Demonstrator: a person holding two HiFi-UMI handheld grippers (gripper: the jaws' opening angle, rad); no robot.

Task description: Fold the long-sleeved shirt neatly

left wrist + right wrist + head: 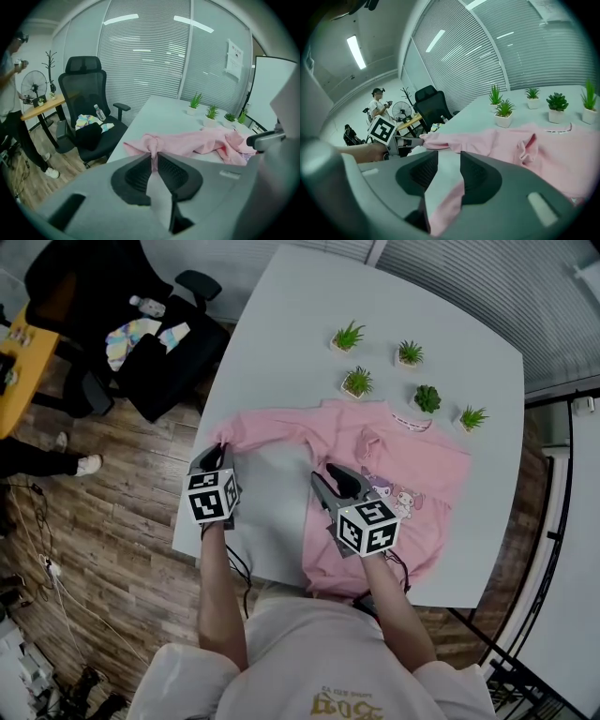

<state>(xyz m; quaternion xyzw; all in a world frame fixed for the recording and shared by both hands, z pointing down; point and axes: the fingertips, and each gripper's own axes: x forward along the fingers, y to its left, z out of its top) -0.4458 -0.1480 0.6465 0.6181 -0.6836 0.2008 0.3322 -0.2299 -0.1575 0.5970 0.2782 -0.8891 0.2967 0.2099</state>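
Sleeve (pixel 152 142) pinched in left gripper (pixel 154 158); right gripper (pixel 449 159) half open

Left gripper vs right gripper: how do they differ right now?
Jaws: the left gripper is shut, pinching the sleeve end, while the right gripper has its jaws apart and grips nothing. Place: the left gripper sits at the table edge, and the right gripper hovers over the edge of the shirt body. Both point down toward the shirt.

We are in an office: beyond our left claw (pixel 155 157) stands a black swivel chair (pixel 89 112), further left a wooden desk (pixel 44 104) and fan (pixel 33 88), slatted blinds (pixel 140 70) behind.
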